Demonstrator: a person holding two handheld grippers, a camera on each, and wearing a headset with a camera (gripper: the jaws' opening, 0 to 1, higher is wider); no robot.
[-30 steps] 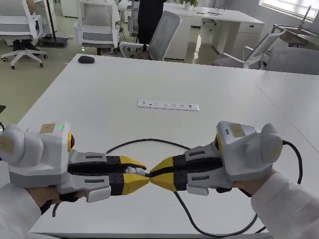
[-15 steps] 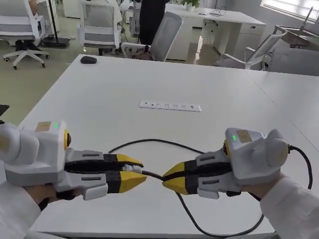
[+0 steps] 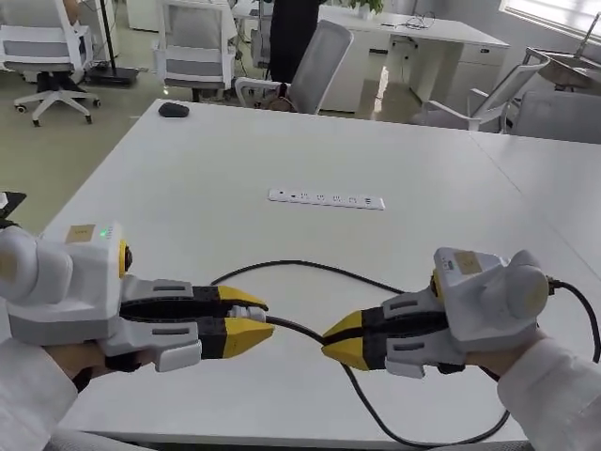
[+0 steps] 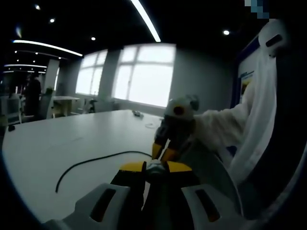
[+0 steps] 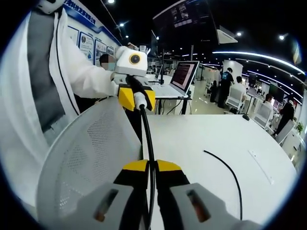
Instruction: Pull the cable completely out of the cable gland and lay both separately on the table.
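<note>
My left gripper (image 3: 267, 319) is shut on the small whitish cable gland (image 5: 139, 100), which also sits between its jaws in the left gripper view (image 4: 154, 166). A short way to its right, my right gripper (image 3: 326, 341) is shut on the black cable (image 3: 296, 330). A taut stretch of cable spans the gap between the two grippers above the white table (image 3: 235, 169). In the right gripper view the cable (image 5: 147, 139) runs straight from my jaws to the gland. The rest of the cable loops over the table (image 3: 310, 267) and trails off at the front edge.
A white power strip (image 3: 326, 199) lies mid-table beyond the cable loop. A black mouse (image 3: 174, 110) rests near the far left corner. Office chairs (image 3: 310, 66) stand behind the table. The front table edge is just below the grippers.
The two grippers were tip to tip and have drawn apart, the right one moving rightward. A longer stretch of bare cable now shows between them.
</note>
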